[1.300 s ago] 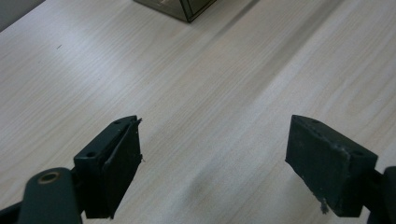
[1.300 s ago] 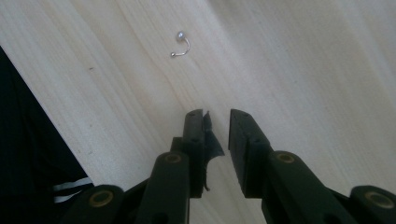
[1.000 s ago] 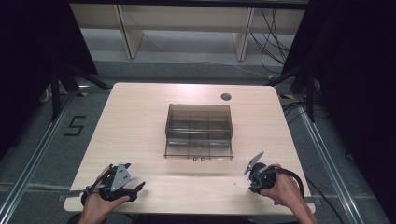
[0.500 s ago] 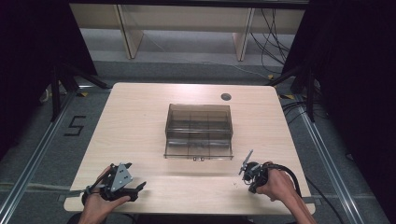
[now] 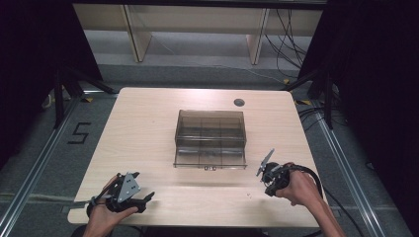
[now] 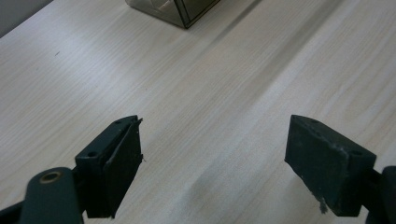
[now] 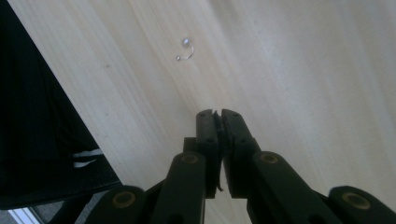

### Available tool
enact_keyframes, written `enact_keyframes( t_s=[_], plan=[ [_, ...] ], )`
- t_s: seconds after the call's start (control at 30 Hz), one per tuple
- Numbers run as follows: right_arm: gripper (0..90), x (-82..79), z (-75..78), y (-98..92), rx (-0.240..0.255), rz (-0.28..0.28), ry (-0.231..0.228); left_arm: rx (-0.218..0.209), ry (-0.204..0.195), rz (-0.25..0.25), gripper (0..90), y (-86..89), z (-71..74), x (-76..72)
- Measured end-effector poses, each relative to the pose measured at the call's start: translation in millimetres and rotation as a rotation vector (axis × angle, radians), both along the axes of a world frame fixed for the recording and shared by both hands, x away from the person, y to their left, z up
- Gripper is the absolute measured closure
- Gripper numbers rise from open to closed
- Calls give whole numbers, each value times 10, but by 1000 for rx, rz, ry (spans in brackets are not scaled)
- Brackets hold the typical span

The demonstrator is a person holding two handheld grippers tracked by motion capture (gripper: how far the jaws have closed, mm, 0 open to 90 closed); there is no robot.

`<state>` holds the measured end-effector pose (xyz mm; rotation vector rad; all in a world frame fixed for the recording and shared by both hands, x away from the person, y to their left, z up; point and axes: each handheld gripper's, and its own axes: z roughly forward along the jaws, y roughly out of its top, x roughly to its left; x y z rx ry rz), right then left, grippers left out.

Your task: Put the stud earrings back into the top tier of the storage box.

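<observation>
A smoky see-through compartment box [image 5: 210, 138] stands in the middle of the light wooden table [image 5: 148, 128]; its corner [image 6: 177, 9] also peeks in at the top of the left gripper view. My left gripper [image 5: 145, 201] rests near the front left edge, jaws wide open [image 6: 215, 144] over bare wood. My right gripper [image 5: 267, 186] is held at the front right, pointing down at the table. Its jaws [image 7: 217, 113] are shut, with nothing visible between them. A tiny curved silver piece with ball ends [image 7: 186, 49] lies on the wood just beyond them.
A round dark cable hole [image 5: 239, 102] sits at the table's back right. The table's front edge runs close to the right gripper, with dark floor [image 7: 37, 140] beyond it. Shelving legs and cables stand behind the table.
The right hand has lifted a little and drifted slightly left, its grey plate tilting. The left hand and the box have stayed put.
</observation>
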<state>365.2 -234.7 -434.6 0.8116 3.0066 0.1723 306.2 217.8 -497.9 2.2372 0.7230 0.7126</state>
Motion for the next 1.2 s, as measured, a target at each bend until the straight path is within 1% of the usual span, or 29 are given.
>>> enact_keyframes(
  t_s=[0.03, 0.07, 0.13, 0.17, 0.2, 0.23, 0.27, 0.3, 0.37, 0.4, 0.43, 0.47, 0.5, 0.53, 0.57, 0.6, 0.63, 0.67, 0.7, 0.77, 0.83, 0.9, 0.97, 1.0, 1.03, 1.1, 1.13, 1.17, 1.2],
  plan=[
    [869, 20, 39, 5, 5, 13, -7, 0, 0, -1, 180, -1, -1, 0],
    [869, 38, 124, 26, 5, 0, -28, 5, 0, -3, 181, 1, 2, -1],
    [869, 45, 157, 32, 11, -1, -32, 15, -10, -8, 180, 8, 9, 1],
    [869, 62, 209, 44, 18, 5, -40, -38, -4, 17, 181, -16, -17, -7],
    [869, 80, 247, 59, 22, 14, -46, -26, -11, 19, 181, -12, -16, -2],
    [869, 87, 296, 74, 19, 5, -55, -33, -4, 14, 180, -14, -14, -6],
    [869, 107, 331, 87, 28, 21, -61, 22, -9, -10, 180, 11, 13, 0],
    [869, 110, 374, 109, 28, 10, -64, 21, -8, -10, 180, 11, 12, 0],
    [868, 140, 442, 153, 39, 20, -79, 2, 2, 6, 180, 6, 2, -9],
    [868, 149, 463, 169, 41, 23, -81, -30, -5, 23, 180, -12, -17, -9],
    [869, 159, 489, 196, 43, 24, -82, 4, -7, 0, 181, 4, 1, -2],
    [869, 178, 540, 247, 47, 37, -86, 6, 6, 4, 181, 1, -2, -4],
    [869, 178, 540, 247, 47, 37, -86, -1, 11, -2, 181, -2, 0, -3],
    [868, 189, 567, 270, 54, 46, -89, -27, -5, 16, 180, -19, -19, -3],
    [868, 208, 598, 299, 59, 63, -90, -19, -12, 20, 181, -18, -18, -4],
    [868, 217, 628, 326, 52, 60, -90, 18, -5, -2, 181, 7, 10, -3],
    [868, 228, 650, 346, 60, 65, -97, -25, -12, 15, 181, -14, -10, -4],
    [868, 261, 692, 403, 53, 81, -88, -27, -10, 16, 181, -16, -13, -4],
    [868, 261, 692, 403, 53, 81, -88, -27, -10, 16, 181, -16, -13, -4],
    [868, 293, 727, 464, 55, 90, -95, 7, 3, 3, 181, 2, 1, -5],
    [868, 318, 747, 538, 51, 91, -114, -1, 4, 1, 181, 1, 0, -6],
    [868, 351, 765, 604, 53, 104, -103, 12, -4, -7, 181, 8, 7, -2],
    [868, 396, 785, 684, 64, 103, -122, 9, -2, -5, 181, 7, 6, -3],
    [868, 435, 792, 750, 62, 108, -121, -3, 6, 1, 181, 0, -1, -8],
    [868, 435, 792, 750, 62, 108, -121, -27, -7, 17, 181, -17, -20, -5],
    [868, 480, 783, 820, 65, 118, -116, -23, -17, 7, 181, -11, -10, -7],
    [868, 507, 774, 850, 68, 127, -112, 8, -6, -3, 181, 4, 5, -6],
    [868, 534, 766, 885, 66, 121, -110, -22, -2, 9, 181, -13, -15, -7],
    [868, 579, 754, 929, 65, 117, -109, -25, 0, 9, 181, -17, -18, -2]
  ],
)
